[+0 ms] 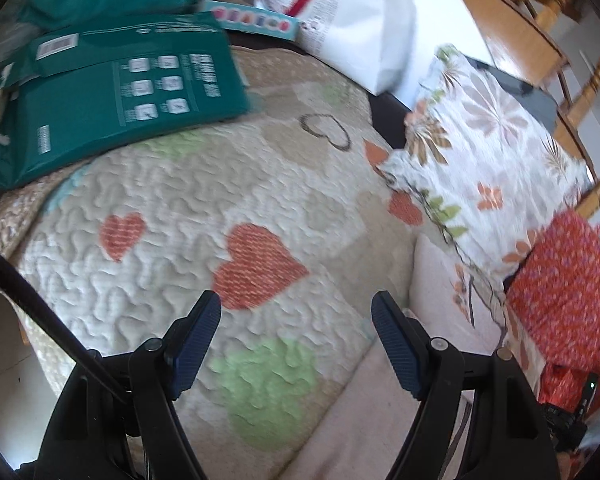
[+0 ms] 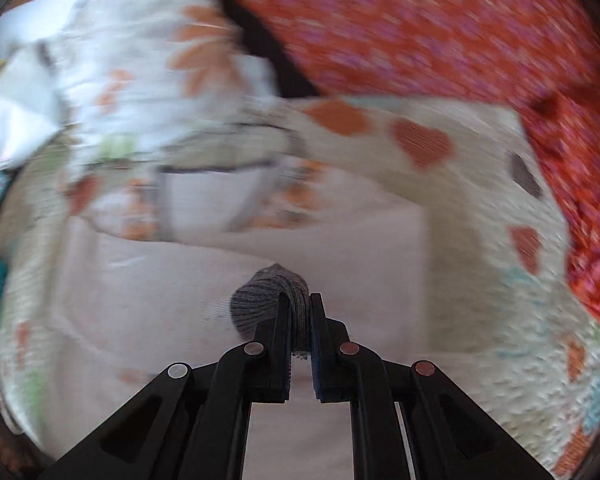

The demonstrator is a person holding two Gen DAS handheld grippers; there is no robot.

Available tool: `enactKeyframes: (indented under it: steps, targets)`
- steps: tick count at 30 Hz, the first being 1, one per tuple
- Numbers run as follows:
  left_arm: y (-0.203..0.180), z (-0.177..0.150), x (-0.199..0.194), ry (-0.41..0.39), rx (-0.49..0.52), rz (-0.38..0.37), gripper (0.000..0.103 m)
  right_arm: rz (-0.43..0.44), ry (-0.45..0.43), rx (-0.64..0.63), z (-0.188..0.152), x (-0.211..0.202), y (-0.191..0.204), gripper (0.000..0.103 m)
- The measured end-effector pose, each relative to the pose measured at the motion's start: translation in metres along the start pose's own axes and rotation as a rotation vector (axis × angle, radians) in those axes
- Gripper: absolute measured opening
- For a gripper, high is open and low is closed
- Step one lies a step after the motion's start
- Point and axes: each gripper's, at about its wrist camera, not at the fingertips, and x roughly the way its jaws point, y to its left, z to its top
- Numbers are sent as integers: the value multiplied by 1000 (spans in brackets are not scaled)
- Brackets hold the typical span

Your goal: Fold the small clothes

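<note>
Right gripper (image 2: 300,312) pinched tight on grey knit sock (image 2: 266,294), sock bunched at its tips, above pale pink cloth (image 2: 228,272). Left gripper (image 1: 296,344) was wide open, nothing between fingers, over heart-print quilt (image 1: 188,208). Flowery pillow (image 1: 488,152) ahead, to its right.

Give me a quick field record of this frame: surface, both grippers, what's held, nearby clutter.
surface: heart-print quilt
left gripper: open, nothing between the fingers, above the quilt
right gripper: shut on grey knit item, likely a sock
under right gripper: pale pink cloth
clutter: floral pillow, red patterned fabric, green package, white paper bag
image quality: right wrist view motion-blurred
</note>
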Motion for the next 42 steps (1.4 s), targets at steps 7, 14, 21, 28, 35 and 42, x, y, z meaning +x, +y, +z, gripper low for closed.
enactKeyframes:
  steps: [7,14,21,28,35,42]
  targets:
    - [-53,-27,17,53,165,-7,77,-169,13,97,-5,29,-63,19]
    - [-93,-53,35,119,312,-13,77,17,-94,255,-13,-3,-101,24]
    - [-112,-77,48,164,424,3,77,282,-33,156,-24,18,-52,24]
    - [-125,-85,57,176,463,10,77,136,-70,269,-32,18,-77,33]
    - [-137,-107,59,213,548,-3,77,55,-116,147,-72,-41,-95,45]
    - [-133,-132,61,289,581,-28,77,41,-34,182,-139,-52,-115,49]
